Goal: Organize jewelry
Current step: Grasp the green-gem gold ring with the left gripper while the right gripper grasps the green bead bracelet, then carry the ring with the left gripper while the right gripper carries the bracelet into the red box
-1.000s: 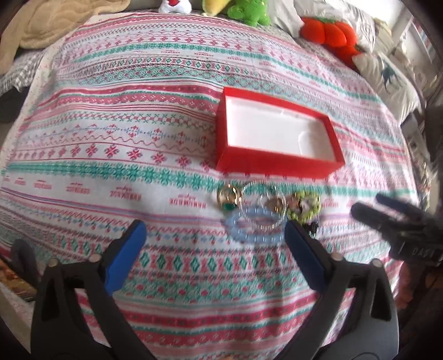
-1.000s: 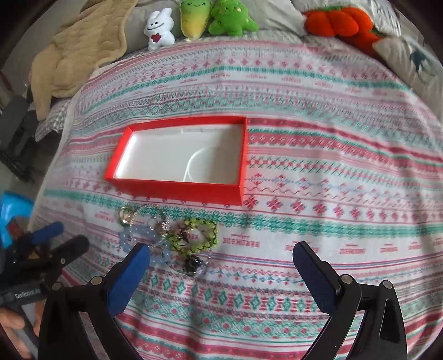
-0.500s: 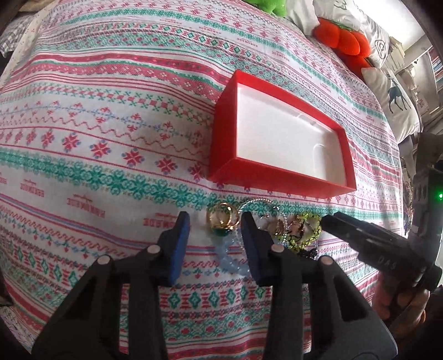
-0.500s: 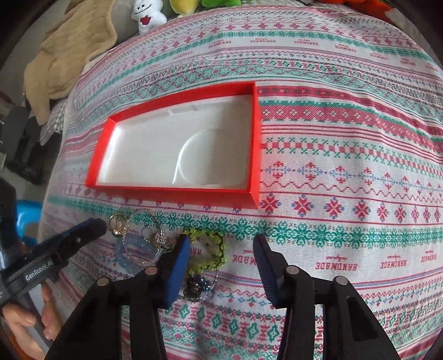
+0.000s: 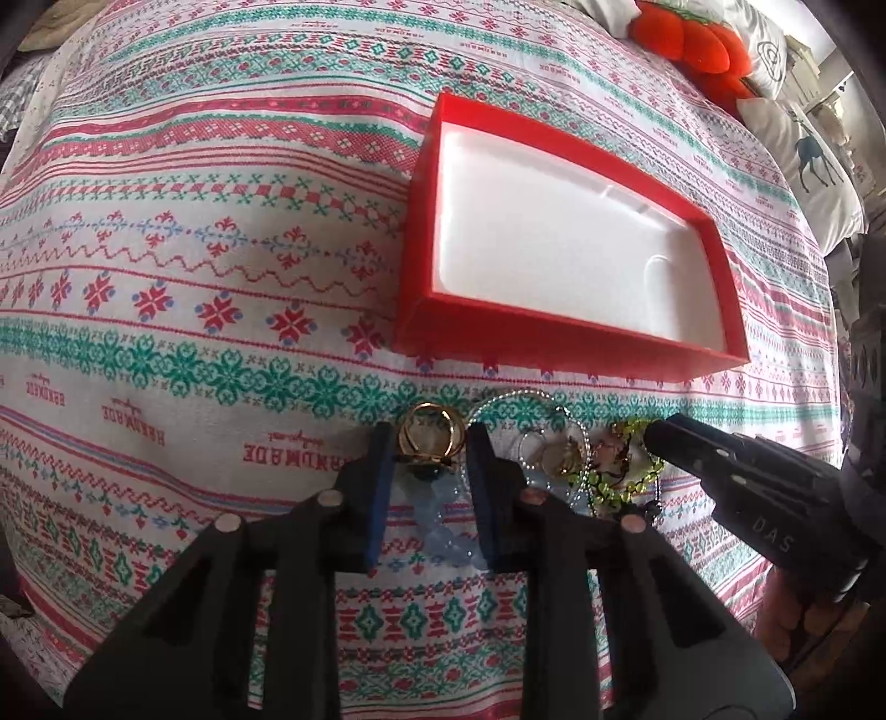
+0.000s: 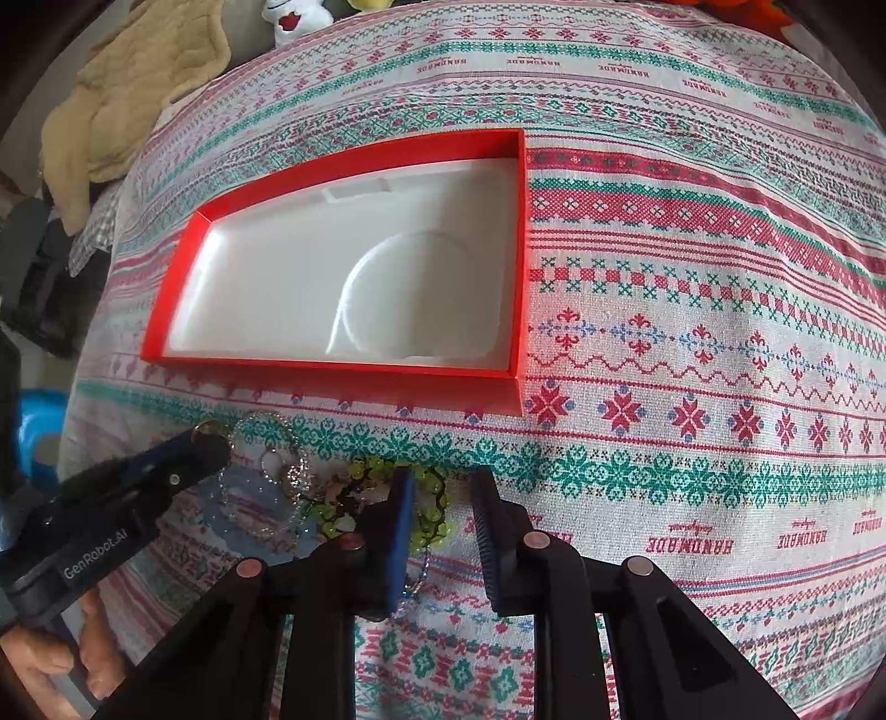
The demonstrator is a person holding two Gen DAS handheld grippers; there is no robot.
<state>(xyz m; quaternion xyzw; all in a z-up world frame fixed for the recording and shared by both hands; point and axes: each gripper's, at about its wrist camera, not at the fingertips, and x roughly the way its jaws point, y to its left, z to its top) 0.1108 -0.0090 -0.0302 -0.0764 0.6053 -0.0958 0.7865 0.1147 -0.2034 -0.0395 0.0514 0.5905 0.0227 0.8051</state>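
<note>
A small pile of jewelry lies on the patterned bedspread just in front of the red box point(image 5: 554, 346) point(image 6: 332, 376) with its bare white liner. My left gripper point(image 5: 429, 443) points down at the pile's left end. Its jaws are closing around a gold ring point(image 5: 432, 437) that lies between the tips, and a thin gap still shows at each pad. My right gripper point(image 6: 443, 482) is closing over the green bead bracelet point(image 6: 434, 498); one edge of it lies between the jaws, unpressed. A pale blue bracelet point(image 5: 443, 531) and a silver chain point(image 5: 576, 437) point(image 6: 260, 487) lie between them.
The bedspread point(image 6: 692, 332) stretches wide to the right of the box. A beige blanket point(image 6: 138, 94) and a white plush toy point(image 6: 293, 22) lie at the far edge. An orange plush point(image 5: 692, 44) and a deer pillow point(image 5: 814, 155) sit at the far right.
Both grippers have come down and closer to the jewelry pile. Their jaws have narrowed from wide open to a small gap, the left around the gold ring, the right over the green bracelet.
</note>
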